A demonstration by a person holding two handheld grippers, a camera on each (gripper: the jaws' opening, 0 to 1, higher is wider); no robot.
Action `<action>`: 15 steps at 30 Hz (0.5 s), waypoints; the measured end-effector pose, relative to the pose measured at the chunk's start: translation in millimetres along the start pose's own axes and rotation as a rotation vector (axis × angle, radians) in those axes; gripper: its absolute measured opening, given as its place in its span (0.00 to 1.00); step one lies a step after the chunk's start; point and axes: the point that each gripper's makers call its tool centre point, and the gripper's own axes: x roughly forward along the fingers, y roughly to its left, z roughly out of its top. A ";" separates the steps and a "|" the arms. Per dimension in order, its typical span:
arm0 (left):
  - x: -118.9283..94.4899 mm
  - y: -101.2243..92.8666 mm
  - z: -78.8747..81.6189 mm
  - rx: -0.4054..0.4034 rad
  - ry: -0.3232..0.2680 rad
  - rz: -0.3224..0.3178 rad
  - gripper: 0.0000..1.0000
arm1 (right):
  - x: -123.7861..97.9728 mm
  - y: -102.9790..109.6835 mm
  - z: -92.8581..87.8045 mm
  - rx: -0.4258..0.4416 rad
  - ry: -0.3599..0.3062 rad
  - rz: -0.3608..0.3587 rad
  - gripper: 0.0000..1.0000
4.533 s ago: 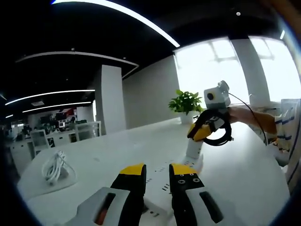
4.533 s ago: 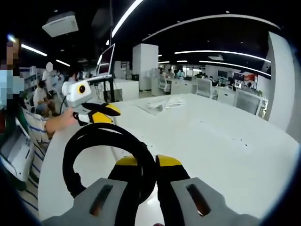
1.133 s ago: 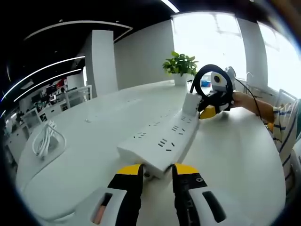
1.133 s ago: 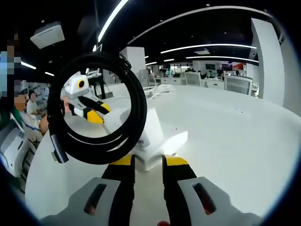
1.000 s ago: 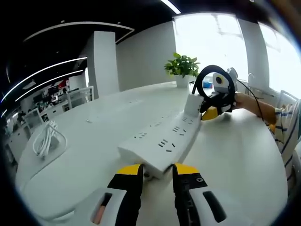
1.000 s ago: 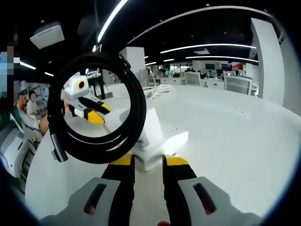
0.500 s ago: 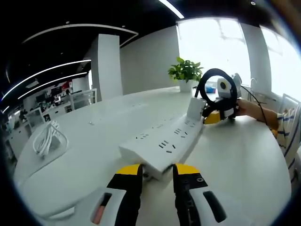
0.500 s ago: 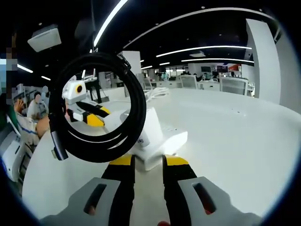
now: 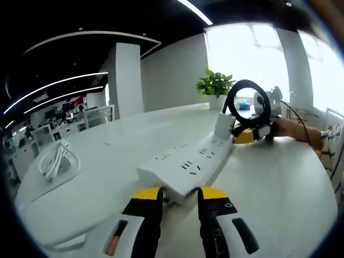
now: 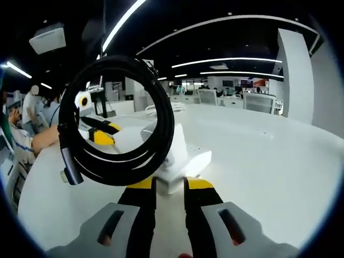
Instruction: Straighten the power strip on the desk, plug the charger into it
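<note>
- The white worktop (image 9: 97, 177) is seen to carry the power strip (image 9: 188, 164), whose long axis runs from the left tongs (image 9: 178, 194) away to the right tongs (image 9: 248, 134).
- The strip's near end is gripped between the closed yellow tips of the left tongs.
- The charger (image 10: 171, 145), seated at the strip's other end, is held by the right tongs (image 10: 169, 184), which are therefore nearer it; its black coiled cable (image 10: 115, 123) stands up.
- No containers are seen; a white cable bundle (image 9: 54, 161) lies well apart.
</note>
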 end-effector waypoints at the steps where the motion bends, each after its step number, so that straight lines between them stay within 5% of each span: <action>1: 0.4 0.3 0.2 0.002 0.000 0.001 0.25 | 0.0 -0.1 0.1 -0.008 0.002 -0.002 0.19; 15: 2.8 1.1 0.4 0.003 -0.004 0.011 0.25 | 0.4 -4.3 0.3 -0.028 0.005 -0.025 0.18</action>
